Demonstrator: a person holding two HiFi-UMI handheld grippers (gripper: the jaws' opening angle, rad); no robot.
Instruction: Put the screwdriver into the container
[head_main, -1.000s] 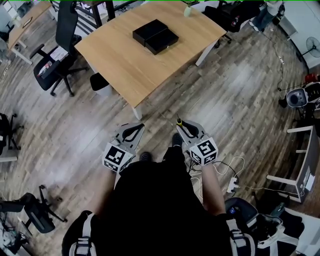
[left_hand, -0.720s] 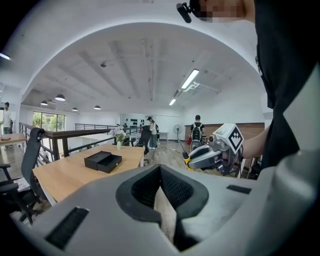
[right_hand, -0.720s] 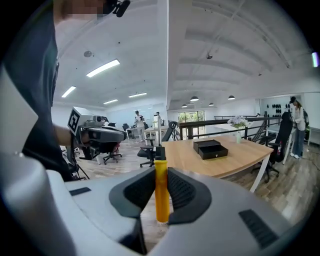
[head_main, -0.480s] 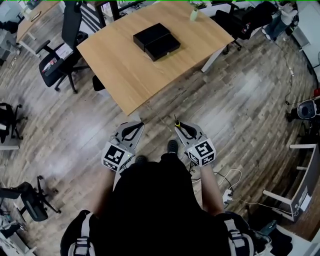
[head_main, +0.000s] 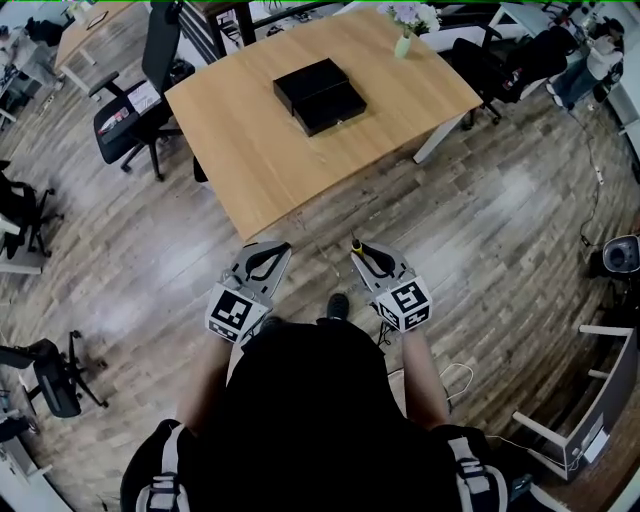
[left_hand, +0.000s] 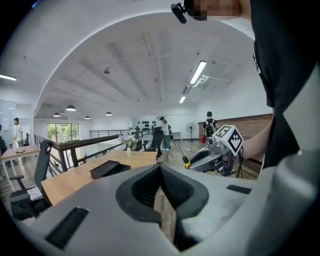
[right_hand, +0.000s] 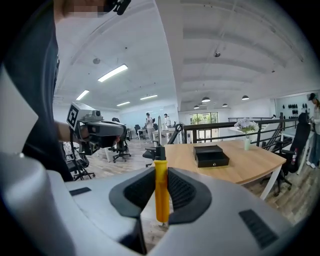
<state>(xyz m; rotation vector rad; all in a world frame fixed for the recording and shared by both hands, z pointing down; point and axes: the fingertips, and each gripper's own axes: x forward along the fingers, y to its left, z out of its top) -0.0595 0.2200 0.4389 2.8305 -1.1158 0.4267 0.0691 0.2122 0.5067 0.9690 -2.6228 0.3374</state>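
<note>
Over the wooden floor, head view: two hand-held grippers side by side in front of the person, short of the near corner of a pale wood counter (head_main: 250, 160). Left hand-held gripper (head_main: 270, 248) pressed together, nothing in it. Right hand-held gripper (head_main: 360, 252) pinching a yellow-handled screwdriver (head_main: 356, 243), one end poking past the jaw tips toward the counter. Black two-part container (head_main: 318, 82) far up the counter, well apart from both, roughly straight ahead between their two lines. Bare wood all round the container; black office chair (head_main: 135, 100) off the counter's left edge, vase of flowers (head_main: 405, 40) at its far right corner. Open floor up to the near edge.

Left gripper view: ribbed pads meeting at the tips (left_hand: 161, 167), empty. Right hand-held gripper (left_hand: 192, 161) just beside it to the right, with the screwdriver (left_hand: 184, 159) slanting up and forward. Container (left_hand: 107, 168) ahead and to the left, near the counter's (left_hand: 70, 182) middle.

Right gripper view: jaws (right_hand: 161, 172) clamped on the yellow handle of the screwdriver (right_hand: 161, 200), long axis upright in frame, dark shaft rising past the tips. Container (right_hand: 211, 155) ahead and to the right on the counter (right_hand: 250, 167), low and flat, top not clearly open or shut. Likely a reach across the near edge, with nothing between but bare wood.
</note>
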